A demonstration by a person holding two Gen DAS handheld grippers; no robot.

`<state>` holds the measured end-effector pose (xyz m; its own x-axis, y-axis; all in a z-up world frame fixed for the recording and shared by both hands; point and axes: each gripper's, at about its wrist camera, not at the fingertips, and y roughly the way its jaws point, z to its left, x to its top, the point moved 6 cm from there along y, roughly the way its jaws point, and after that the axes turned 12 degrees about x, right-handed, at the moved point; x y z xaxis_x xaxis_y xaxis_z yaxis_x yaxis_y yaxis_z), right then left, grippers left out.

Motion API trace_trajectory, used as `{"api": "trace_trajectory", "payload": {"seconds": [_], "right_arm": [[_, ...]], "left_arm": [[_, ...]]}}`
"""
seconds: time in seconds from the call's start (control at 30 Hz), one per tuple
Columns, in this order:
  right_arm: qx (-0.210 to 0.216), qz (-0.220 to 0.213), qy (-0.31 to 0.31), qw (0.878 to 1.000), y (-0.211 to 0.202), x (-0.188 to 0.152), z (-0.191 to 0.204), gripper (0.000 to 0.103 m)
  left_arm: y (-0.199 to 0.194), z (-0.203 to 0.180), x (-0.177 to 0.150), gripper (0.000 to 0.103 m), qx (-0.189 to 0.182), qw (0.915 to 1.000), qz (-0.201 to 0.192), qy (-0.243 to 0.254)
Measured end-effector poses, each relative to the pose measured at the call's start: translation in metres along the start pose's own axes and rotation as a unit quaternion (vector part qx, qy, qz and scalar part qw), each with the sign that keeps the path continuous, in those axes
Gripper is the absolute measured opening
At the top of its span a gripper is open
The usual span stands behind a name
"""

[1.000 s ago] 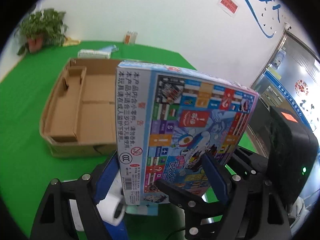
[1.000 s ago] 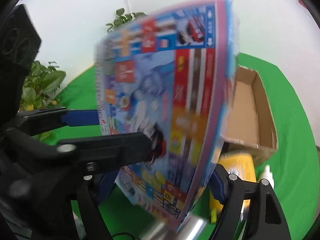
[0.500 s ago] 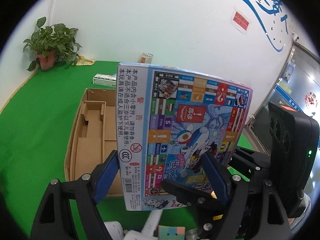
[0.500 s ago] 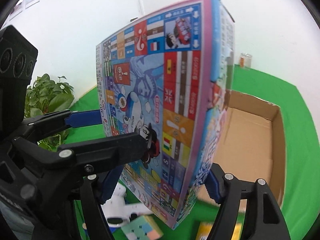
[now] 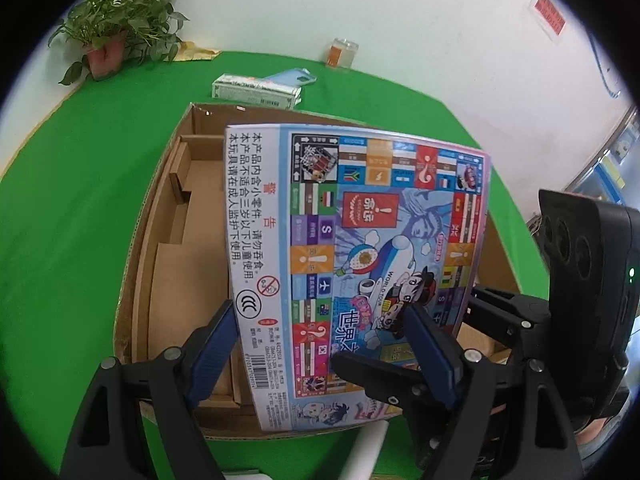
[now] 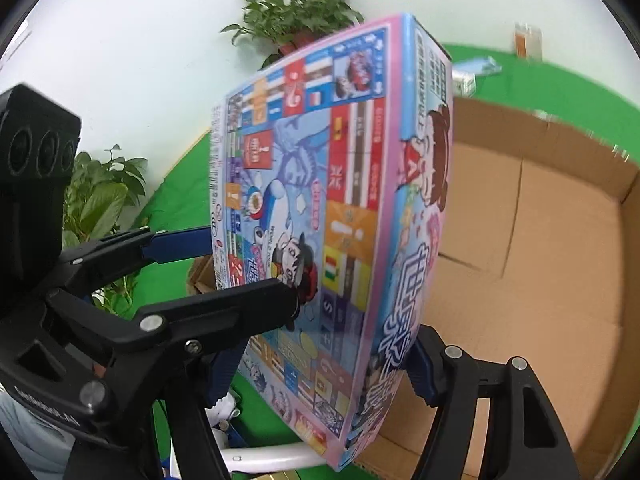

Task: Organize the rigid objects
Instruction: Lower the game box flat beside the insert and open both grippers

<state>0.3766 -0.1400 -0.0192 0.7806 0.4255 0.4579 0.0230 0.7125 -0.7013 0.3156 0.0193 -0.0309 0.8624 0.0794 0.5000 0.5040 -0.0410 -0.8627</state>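
A colourful board game box (image 5: 352, 256) is held upright over an open cardboard box (image 5: 176, 240) on the green table. My left gripper (image 5: 320, 344) is shut on the game box's lower part, blue pads on both faces. My right gripper (image 6: 324, 364) is shut on the same game box (image 6: 320, 216), clamping its thin edge from the other side. The cardboard box (image 6: 520, 248) fills the right of the right wrist view; its inside looks bare apart from cardboard dividers on its left side.
A potted plant (image 5: 116, 36) stands at the table's back left. A flat carton (image 5: 256, 92), a blue pack (image 5: 292, 78) and a glass jar (image 5: 342, 52) lie behind the cardboard box. A white object (image 6: 264, 456) lies on the table beneath the game box.
Both grippers have carried the game box forward from in front of the cardboard box to above its open inside. The small items near the table's front have dropped out of view.
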Motion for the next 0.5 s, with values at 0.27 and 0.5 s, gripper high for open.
{"api": "trace_trajectory", "payload": {"seconds": [0.27, 0.5], "right_arm": [[-0.018, 0.040, 0.059, 0.997, 0.022, 0.003, -0.052, 0.077], [-0.082, 0.052, 0.094, 0.991, 0.007, 0.000, -0.097, 0.079]], "left_arm": [[0.035, 0.004, -0.006, 0.054, 0.012, 0.9989, 0.045, 0.006], [-0.001, 0.015, -0.010, 0.054, 0.015, 0.9995, -0.027, 0.002]]}}
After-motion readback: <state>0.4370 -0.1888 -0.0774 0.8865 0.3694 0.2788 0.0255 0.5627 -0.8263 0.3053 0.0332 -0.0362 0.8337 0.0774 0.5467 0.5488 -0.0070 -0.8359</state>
